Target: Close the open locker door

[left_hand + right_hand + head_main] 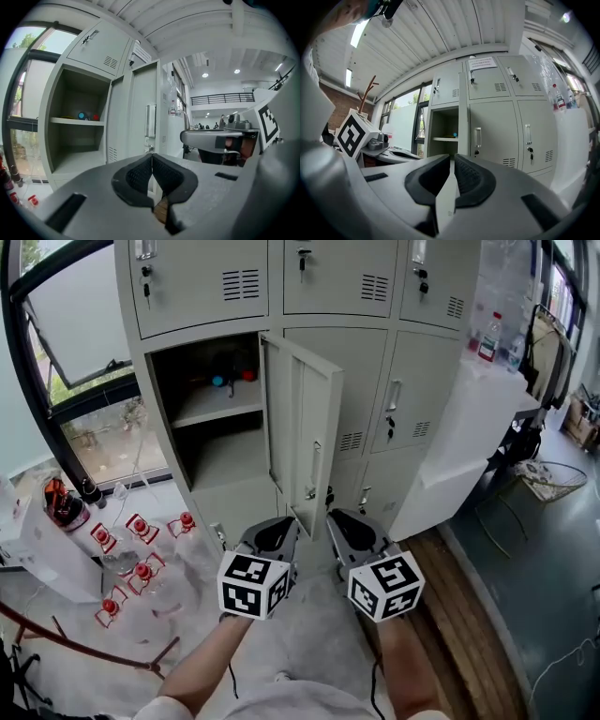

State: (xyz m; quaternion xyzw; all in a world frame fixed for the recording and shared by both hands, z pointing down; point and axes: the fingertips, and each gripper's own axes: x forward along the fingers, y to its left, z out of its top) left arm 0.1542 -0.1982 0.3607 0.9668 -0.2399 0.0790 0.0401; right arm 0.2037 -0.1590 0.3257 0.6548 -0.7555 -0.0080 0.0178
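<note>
The grey locker door (306, 435) stands swung out toward me from the locker block, its handle (316, 465) near the free edge. Beside it the open compartment (208, 418) shows a shelf with small blue and red items (232, 379). Both grippers hover low in front of the door's bottom corner without touching it. My left gripper (275, 527) is shut and empty; in its own view the left gripper (152, 157) faces the door (140, 110) and handle (150, 121). My right gripper (349, 523) is also shut and empty, and the right gripper (453, 160) looks at the door's edge (463, 117).
Several red-capped bottles (141, 549) lie on plastic sheeting on the floor at left, below a window (84, 324). A white cabinet (469, 437) with bottles (488, 337) on top stands against the lockers at right. A wooden floor strip (469, 615) runs along it.
</note>
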